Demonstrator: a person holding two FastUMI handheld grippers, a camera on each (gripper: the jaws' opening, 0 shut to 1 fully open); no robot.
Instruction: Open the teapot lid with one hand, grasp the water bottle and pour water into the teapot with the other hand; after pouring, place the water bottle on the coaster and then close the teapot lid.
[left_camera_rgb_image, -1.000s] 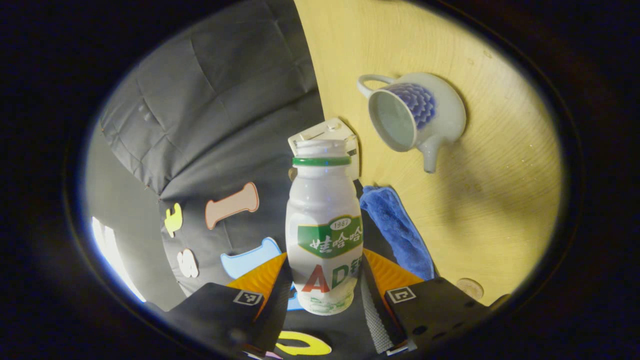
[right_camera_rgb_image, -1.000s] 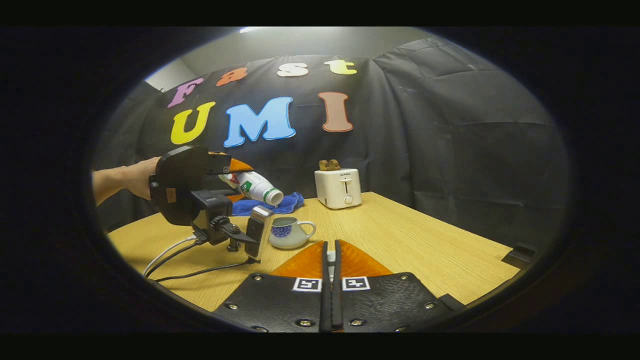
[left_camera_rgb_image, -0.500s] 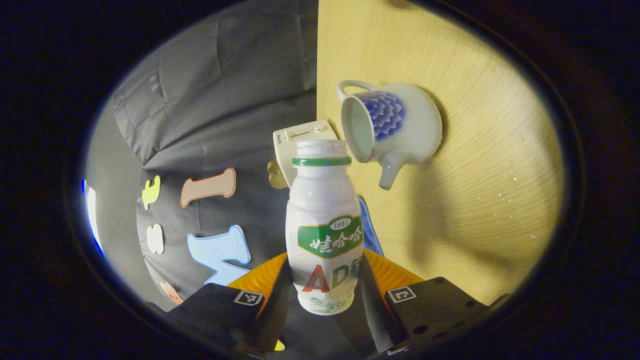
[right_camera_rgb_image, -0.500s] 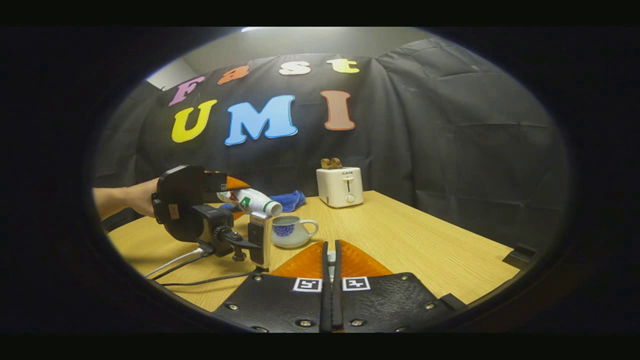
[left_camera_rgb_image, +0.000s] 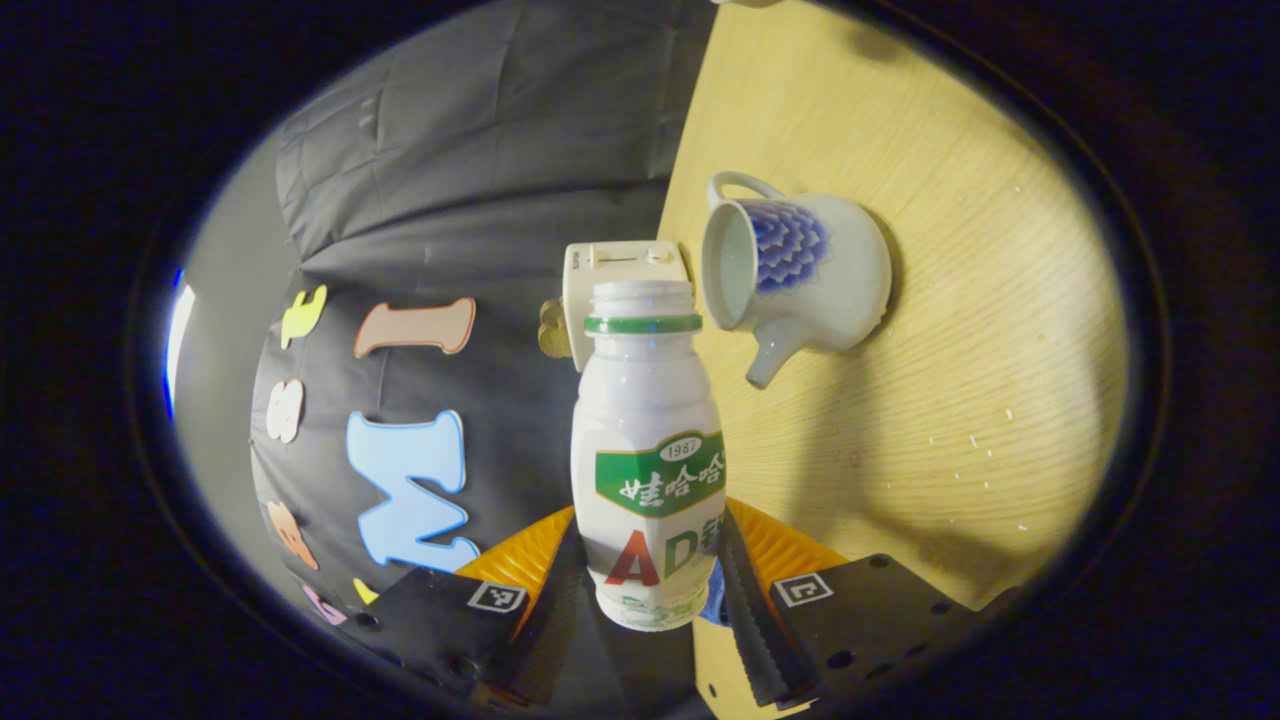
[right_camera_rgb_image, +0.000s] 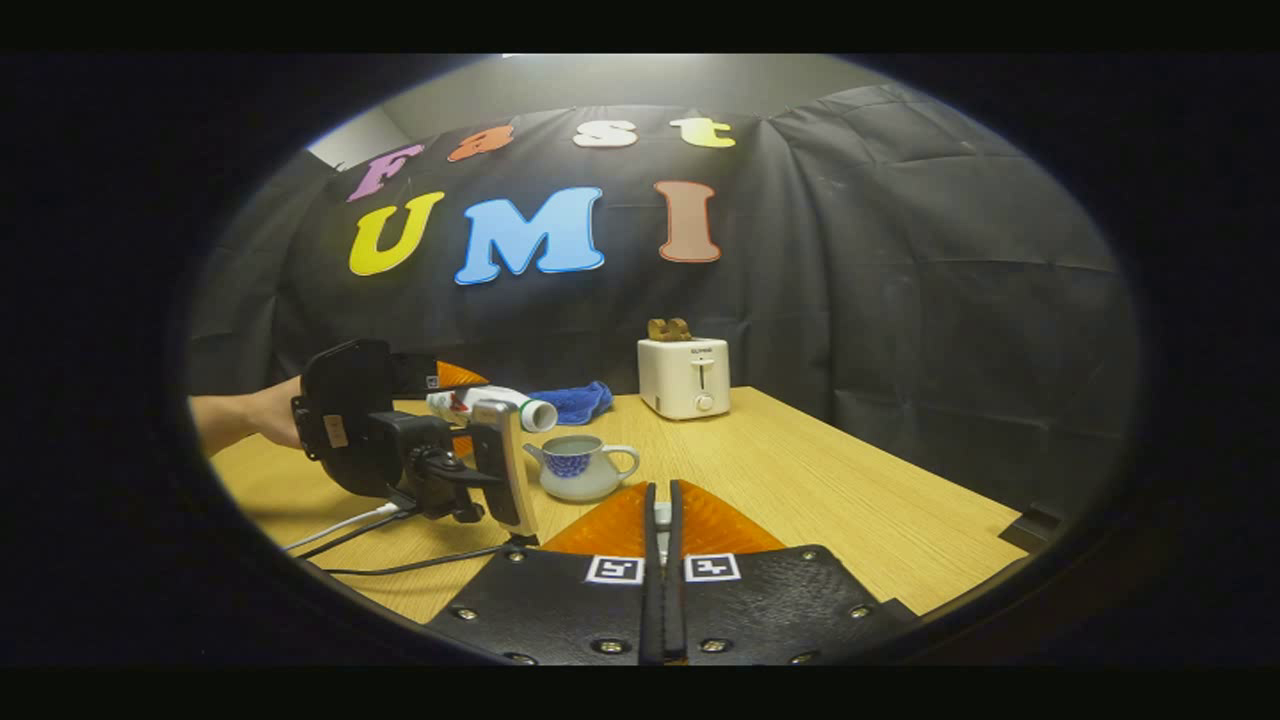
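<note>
Between left claw (left_camera_rgb_image: 648, 590) fingers: water bottle (left_camera_rgb_image: 648, 470) clamped | right claw (right_camera_rgb_image: 660, 560) together

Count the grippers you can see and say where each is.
2. The left gripper is tilted near the teapot, clamping the bottle. The right gripper is shut, low over the table.

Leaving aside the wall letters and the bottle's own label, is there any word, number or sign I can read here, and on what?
Toaster: a small mark on its front, too small to read.
Left gripper, holding the water bottle: square coded tags, patterns, no words.
Right gripper: two square coded tags, no words.
Teapot: blue pattern, no writing.
So nothing readable.
</note>
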